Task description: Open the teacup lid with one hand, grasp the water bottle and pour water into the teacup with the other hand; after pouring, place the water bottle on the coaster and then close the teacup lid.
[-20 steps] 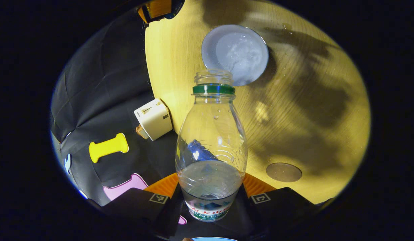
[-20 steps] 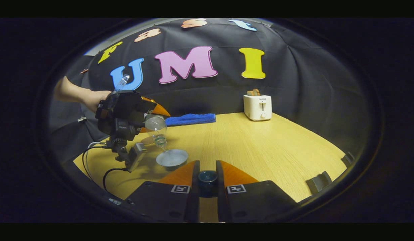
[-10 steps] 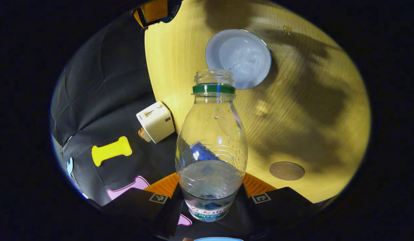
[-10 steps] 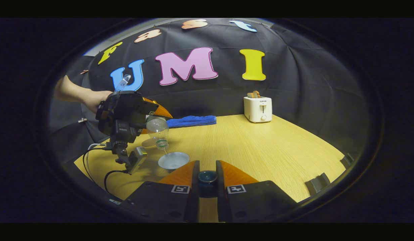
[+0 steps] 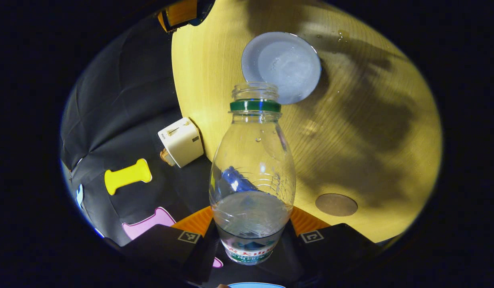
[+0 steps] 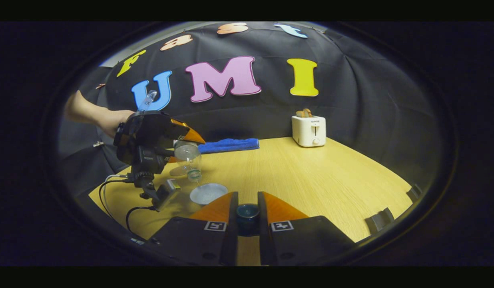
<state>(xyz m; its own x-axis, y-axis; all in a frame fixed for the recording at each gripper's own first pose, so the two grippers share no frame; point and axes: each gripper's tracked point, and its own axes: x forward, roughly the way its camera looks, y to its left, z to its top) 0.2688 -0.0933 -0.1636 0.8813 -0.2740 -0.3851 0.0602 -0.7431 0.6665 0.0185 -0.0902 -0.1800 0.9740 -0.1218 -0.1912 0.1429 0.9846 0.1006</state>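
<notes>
My left gripper (image 5: 251, 234) is shut on a clear water bottle (image 5: 253, 168) with a green neck ring, tipped mouth-down over the open pale teacup (image 5: 281, 66), which holds water. In the right gripper view the same bottle (image 6: 188, 157) hangs tilted above the teacup (image 6: 208, 193), held by the left gripper (image 6: 179, 144) and a hand (image 6: 111, 120). My right gripper (image 6: 247, 218) is shut on the dark knob of the teacup lid (image 6: 247, 212), held to the right of the cup. A round brown coaster (image 5: 336, 204) lies on the wooden table (image 5: 371, 132).
A white toaster (image 6: 309, 129) with bread stands at the table's back edge, and a blue cloth (image 6: 229, 145) lies by the wall. Cables (image 6: 111, 192) trail from the left gripper near the table's left edge. Water drops (image 5: 341, 36) dot the wood beyond the cup.
The bottle and left gripper have dropped slightly toward the cup. The water in the cup was churning earlier and now looks calmer. The right gripper still holds the lid in place.
</notes>
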